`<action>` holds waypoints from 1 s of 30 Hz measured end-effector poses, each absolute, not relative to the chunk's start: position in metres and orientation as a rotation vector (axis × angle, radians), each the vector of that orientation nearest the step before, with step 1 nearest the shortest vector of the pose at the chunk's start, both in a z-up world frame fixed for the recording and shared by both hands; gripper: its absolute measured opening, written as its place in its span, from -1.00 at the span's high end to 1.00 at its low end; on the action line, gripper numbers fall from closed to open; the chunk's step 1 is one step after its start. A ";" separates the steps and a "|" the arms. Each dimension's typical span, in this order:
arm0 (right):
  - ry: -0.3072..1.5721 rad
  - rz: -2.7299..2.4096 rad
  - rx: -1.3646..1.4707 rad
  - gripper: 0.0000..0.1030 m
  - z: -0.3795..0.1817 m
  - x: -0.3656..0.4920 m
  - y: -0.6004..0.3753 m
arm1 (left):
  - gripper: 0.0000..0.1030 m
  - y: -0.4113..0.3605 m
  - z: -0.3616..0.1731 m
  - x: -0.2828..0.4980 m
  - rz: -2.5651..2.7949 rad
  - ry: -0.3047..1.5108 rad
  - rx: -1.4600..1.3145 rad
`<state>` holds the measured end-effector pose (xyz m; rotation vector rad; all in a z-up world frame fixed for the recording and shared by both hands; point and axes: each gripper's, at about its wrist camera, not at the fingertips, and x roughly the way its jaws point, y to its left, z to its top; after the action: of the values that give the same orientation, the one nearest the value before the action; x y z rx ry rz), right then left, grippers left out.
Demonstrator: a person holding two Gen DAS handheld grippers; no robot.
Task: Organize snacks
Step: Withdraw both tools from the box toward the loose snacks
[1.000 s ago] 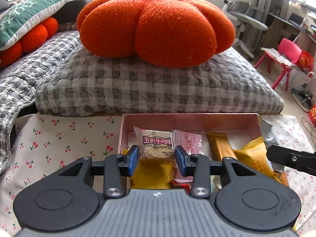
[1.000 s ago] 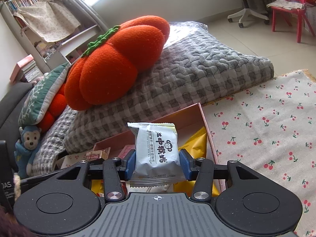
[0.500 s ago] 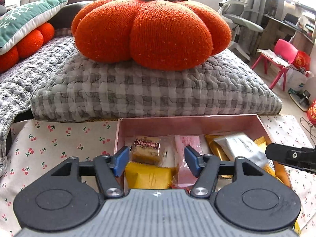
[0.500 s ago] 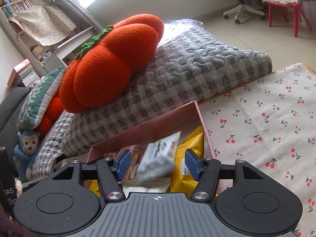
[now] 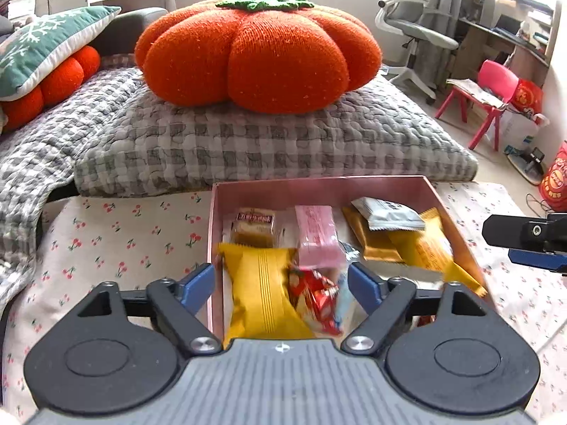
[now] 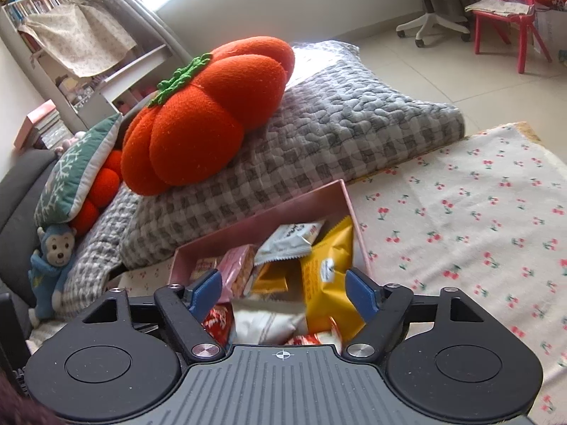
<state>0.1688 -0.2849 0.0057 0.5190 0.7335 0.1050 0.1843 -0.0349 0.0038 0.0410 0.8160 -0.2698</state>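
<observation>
A pink box (image 5: 320, 191) (image 6: 258, 219) on the cherry-print cloth holds several snack packets. Inside lie a brown biscuit pack (image 5: 254, 225), a pink pack (image 5: 315, 235), a white-grey pack (image 5: 388, 214) (image 6: 290, 241), yellow packs (image 5: 262, 294) (image 6: 327, 269) and a red-and-white pack (image 5: 315, 297). My left gripper (image 5: 281, 285) hovers over the box's near end; its jaws are opening and its pads press on nothing. My right gripper (image 6: 283, 292) hangs above the box's right part, jaws opening, free of the packs below. The right gripper's tip (image 5: 528, 241) shows at the left view's right edge.
A grey checked cushion (image 5: 269, 145) with an orange pumpkin pillow (image 5: 258, 49) lies just behind the box. A green pillow (image 5: 46, 42) and a toy monkey (image 6: 53, 265) sit at the left. A pink chair (image 5: 489, 95) and an office chair (image 5: 414, 28) stand beyond. Cherry cloth (image 6: 478, 219) spreads right.
Both grippers let go of their packs and opened wide. The brown biscuit pack and the white-grey pack dropped into the pink box. Both hands drew back a little and rose.
</observation>
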 end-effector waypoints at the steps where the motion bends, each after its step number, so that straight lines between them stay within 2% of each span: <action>1: 0.732 0.104 0.520 -0.62 0.008 0.164 -0.285 | -0.59 -0.034 0.005 0.180 -0.270 0.817 0.036; 6: 0.731 0.104 0.503 -0.71 0.019 0.142 -0.286 | -0.64 -0.032 0.009 0.159 -0.280 0.830 0.043; 13: 0.745 0.097 0.480 -0.76 0.025 0.117 -0.286 | -0.87 -0.031 0.011 0.133 -0.286 0.832 0.036; 30: 0.773 0.077 0.333 -0.85 0.009 0.069 -0.278 | -0.98 -0.033 -0.010 0.086 -0.298 0.870 0.011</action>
<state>0.0690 -0.2775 0.0089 0.3331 0.7728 0.0772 0.0863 -0.0329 -0.0102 0.0109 0.8698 -0.2975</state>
